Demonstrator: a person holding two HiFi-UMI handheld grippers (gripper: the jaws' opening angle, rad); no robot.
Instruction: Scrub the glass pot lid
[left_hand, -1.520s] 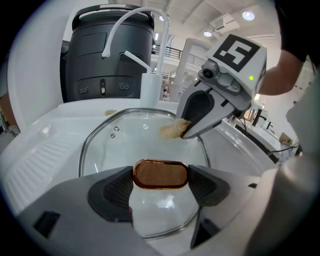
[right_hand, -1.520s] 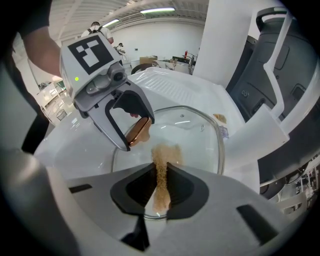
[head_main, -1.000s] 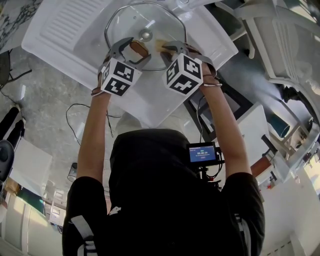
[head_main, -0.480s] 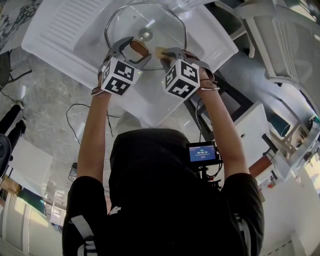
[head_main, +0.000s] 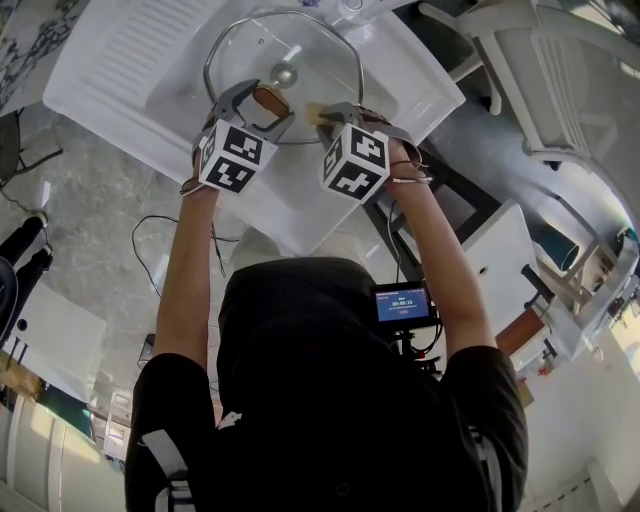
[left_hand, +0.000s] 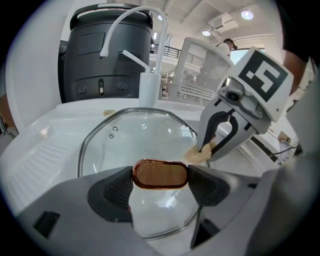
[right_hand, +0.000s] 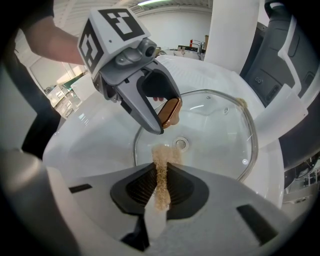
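Note:
The glass pot lid (head_main: 290, 45) with a metal rim stands tilted in the white sink basin (head_main: 400, 75). My left gripper (head_main: 262, 103) is shut on the lid's brown wooden handle (left_hand: 160, 174), which sits between the dark pads (left_hand: 117, 192). My right gripper (head_main: 325, 110) is shut on a thin tan scrub pad (right_hand: 161, 180) pressed against the glass near the lid's lower right rim. In the left gripper view the right gripper (left_hand: 212, 145) holds the pad (left_hand: 200, 154) on the lid (left_hand: 145, 135). In the right gripper view the left gripper (right_hand: 165, 117) grips the handle (right_hand: 171, 111) over the drain (right_hand: 181, 144).
A white faucet (left_hand: 145, 50) rises behind the basin, with a dark grey bin (left_hand: 100, 50) beyond it. The ribbed drainboard (head_main: 130, 45) lies to the left. White shelving (head_main: 560, 90) stands to the right. Cables trail on the floor (head_main: 150, 225).
Both grippers and the lid sit slightly further left and higher in the head view. The right gripper with the pad has slid a little left along the glass.

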